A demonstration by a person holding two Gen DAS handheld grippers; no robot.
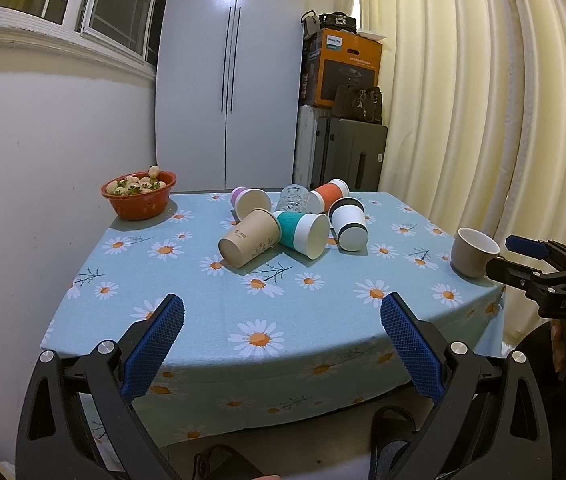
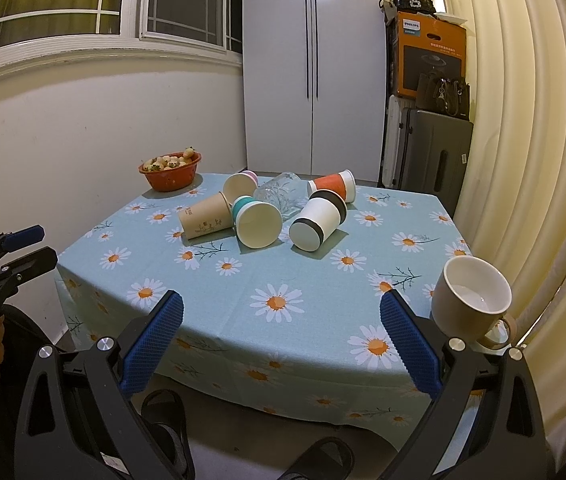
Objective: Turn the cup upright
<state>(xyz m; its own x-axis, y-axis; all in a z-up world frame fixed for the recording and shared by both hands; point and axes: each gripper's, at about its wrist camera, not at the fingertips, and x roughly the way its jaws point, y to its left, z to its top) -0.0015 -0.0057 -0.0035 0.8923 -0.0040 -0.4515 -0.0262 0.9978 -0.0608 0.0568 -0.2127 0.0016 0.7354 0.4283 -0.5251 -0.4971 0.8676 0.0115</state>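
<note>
Several cups lie on their sides in a heap mid-table: a brown paper cup [image 1: 249,242] [image 2: 205,221], a teal-banded cup [image 1: 303,233] [image 2: 255,220], a black-banded white cup [image 1: 347,223] [image 2: 318,222], an orange cup [image 1: 329,195] [image 2: 333,185], a pink cup [image 1: 251,200] [image 2: 241,186] and a clear glass [image 1: 293,198] [image 2: 279,194]. A beige mug [image 1: 474,251] [image 2: 471,302] stands upright at the table's right front corner. My left gripper [image 1: 282,344] and right gripper [image 2: 281,344] are open and empty, above the table's front edge. The mug sits just right of my right gripper.
A red bowl of strawberries [image 1: 139,196] [image 2: 171,172] stands at the back left corner. The daisy tablecloth [image 1: 283,312] covers the table. A white wall is left, cream curtains [image 1: 483,100] right, a suitcase [image 2: 431,160] and boxes behind.
</note>
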